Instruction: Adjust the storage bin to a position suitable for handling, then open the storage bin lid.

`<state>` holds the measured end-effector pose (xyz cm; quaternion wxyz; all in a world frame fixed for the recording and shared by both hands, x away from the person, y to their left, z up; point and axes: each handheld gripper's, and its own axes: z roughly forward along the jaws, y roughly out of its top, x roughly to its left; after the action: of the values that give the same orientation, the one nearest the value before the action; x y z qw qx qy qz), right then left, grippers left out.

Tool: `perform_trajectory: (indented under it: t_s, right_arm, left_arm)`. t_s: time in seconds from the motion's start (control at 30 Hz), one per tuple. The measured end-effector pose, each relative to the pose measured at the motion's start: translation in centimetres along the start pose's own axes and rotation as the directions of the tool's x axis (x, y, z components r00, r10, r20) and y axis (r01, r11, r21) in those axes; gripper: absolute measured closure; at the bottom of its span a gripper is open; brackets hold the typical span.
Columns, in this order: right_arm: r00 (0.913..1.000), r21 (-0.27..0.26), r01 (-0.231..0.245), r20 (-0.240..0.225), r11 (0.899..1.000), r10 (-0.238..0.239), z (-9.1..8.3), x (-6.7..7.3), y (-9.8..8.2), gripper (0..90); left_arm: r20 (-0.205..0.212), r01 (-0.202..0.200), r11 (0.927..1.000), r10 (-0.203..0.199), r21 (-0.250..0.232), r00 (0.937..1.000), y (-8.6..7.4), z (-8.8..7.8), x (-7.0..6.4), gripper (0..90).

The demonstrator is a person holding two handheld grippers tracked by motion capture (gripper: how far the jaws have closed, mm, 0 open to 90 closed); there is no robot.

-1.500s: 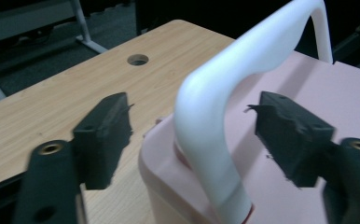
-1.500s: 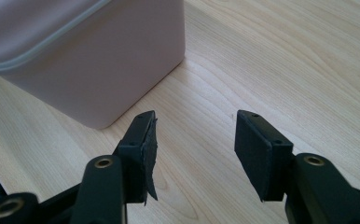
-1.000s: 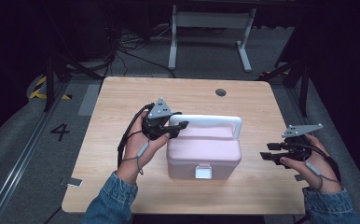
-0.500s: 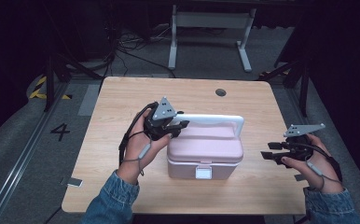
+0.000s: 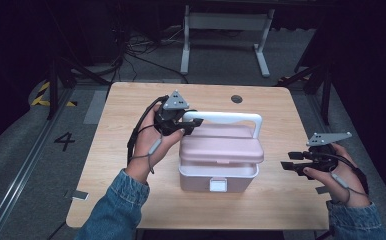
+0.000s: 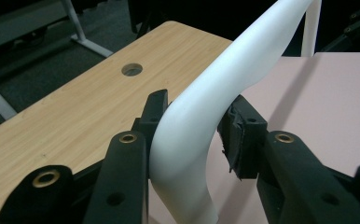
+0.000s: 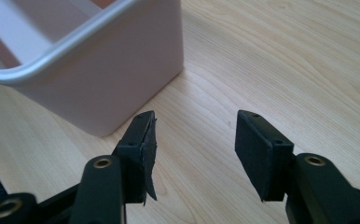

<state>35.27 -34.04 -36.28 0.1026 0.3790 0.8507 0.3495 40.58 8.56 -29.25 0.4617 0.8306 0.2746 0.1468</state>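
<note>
1. High view puts the pink box near the middle of our table, its white latch facing our side.
2. Its lid sits slightly raised above the lower tub, with a thin gap showing along the front edge.
3. A white handle arches over the lid, standing upright from end to end.
4. Our left hand-held gripper is at the handle's left corner; in the left gripper view the handle's bend runs straight between the two black jaws.
5. That hand-held gripper has just been closing, and its pads now press on either side of the white bar, so we have hold of the handle there.
6. Our left hand wraps the gripper body from the left of the box, with a denim sleeve behind it.
7. Our right hand-held gripper sits well to the right of the box, apart from it, jaws pointing toward its side.
8. In the right gripper view its jaws stand wide apart with bare wood between them; a corner of the pink tub lies ahead and to the left, untouched.
9. A round cable hole marks the table's far edge, behind the box.
</note>
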Motion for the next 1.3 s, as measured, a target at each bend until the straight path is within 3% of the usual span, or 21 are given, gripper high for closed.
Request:
perform_trajectory:
  t_s: [0.13, 0.2, 0.63, 0.87, 0.93, 1.07, 1.3]
  right_arm:
    - [0.9984, -0.032, 0.002, -0.057, 0.999, -0.003, -0.1, 0.2, 0.2, 49.3]
    - [0.9980, -0.041, 0.005, -0.062, 0.999, -0.007, -0.2, 0.3, 0.3, 49.3]
    - [0.9979, -0.048, 0.007, -0.064, 0.999, -0.010, -0.1, 0.4, 0.4, 49.4]
    - [0.9972, -0.078, 0.036, -0.062, 0.996, -0.040, -0.4, 0.8, 0.9, 49.8]
    - [0.9966, -0.099, 0.048, -0.062, 0.994, -0.054, -0.5, 1.1, 1.1, 49.7]
    - [0.9941, -0.129, 0.066, -0.077, 0.989, -0.077, -0.6, 1.4, 1.5, 49.8]
    - [0.9897, -0.206, 0.083, -0.097, 0.975, -0.105, -0.9, 2.3, 2.5, 51.0]
  left_arm:
    - [0.001, 0.017, 0.9998, -0.017, 0.002, 0.9999, 0.3, 0.2, 0.6, 66.8]
    - [0.003, 0.021, 0.9998, -0.021, -0.001, 0.9998, 0.3, 0.2, 0.8, 67.1]
    - [-0.007, 0.059, 0.9983, -0.059, 0.001, 0.9982, 1.2, 0.9, 2.3, 68.8]
    - [-0.001, 0.077, 0.9971, -0.077, -0.003, 0.9971, 1.4, 1.3, 2.9, 68.8]
    - [0.001, 0.086, 0.9963, -0.086, -0.006, 0.9963, 1.5, 1.4, 3.0, 68.8]
    - [-0.019, 0.066, 0.9978, -0.066, 0.000, 0.9976, 1.8, 1.7, 3.5, 69.3]
    - [-0.007, 0.095, 0.9953, -0.096, -0.014, 0.9954, 1.9, 2.2, 4.2, 69.5]
